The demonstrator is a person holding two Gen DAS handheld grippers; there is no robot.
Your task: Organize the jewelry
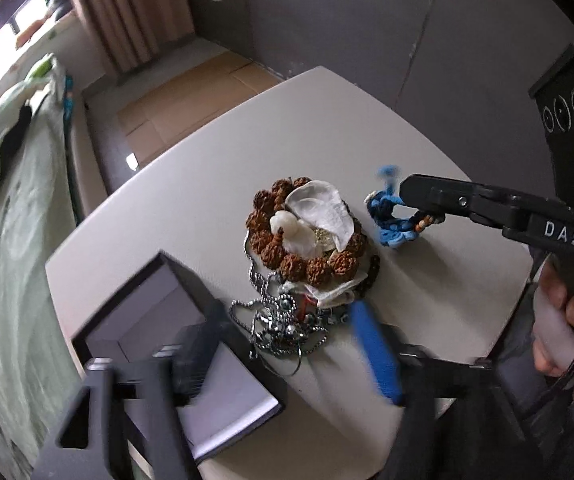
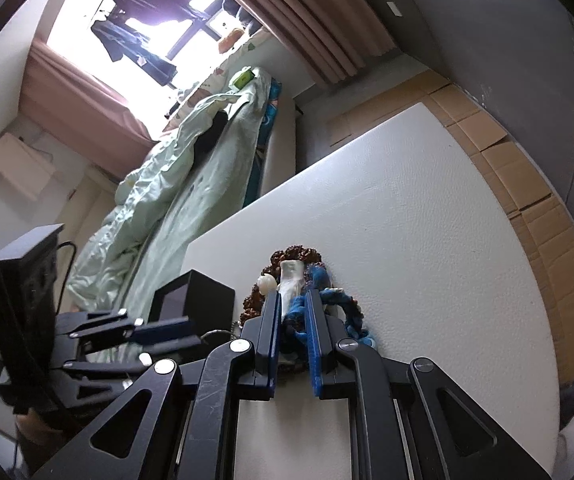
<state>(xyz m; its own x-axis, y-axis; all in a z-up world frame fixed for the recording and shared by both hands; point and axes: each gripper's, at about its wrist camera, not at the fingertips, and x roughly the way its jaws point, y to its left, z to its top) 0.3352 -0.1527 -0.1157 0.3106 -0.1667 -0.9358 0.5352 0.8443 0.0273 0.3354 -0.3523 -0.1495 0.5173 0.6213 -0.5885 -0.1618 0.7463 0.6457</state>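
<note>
Right gripper (image 2: 293, 320) is pinching the blue braided bracelet (image 1: 389, 220); left gripper (image 1: 283, 344), hovering agape and empty, is risking snagging the ball chain (image 1: 275, 320).

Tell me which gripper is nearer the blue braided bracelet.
Right. The right gripper is shut on the blue braided bracelet beside the jewelry pile. The left gripper hangs open over the ball chains at the pile's near end, apart from the bracelet.

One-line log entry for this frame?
right gripper: shut on blue bracelet | left gripper: open near chains | box: open
</note>
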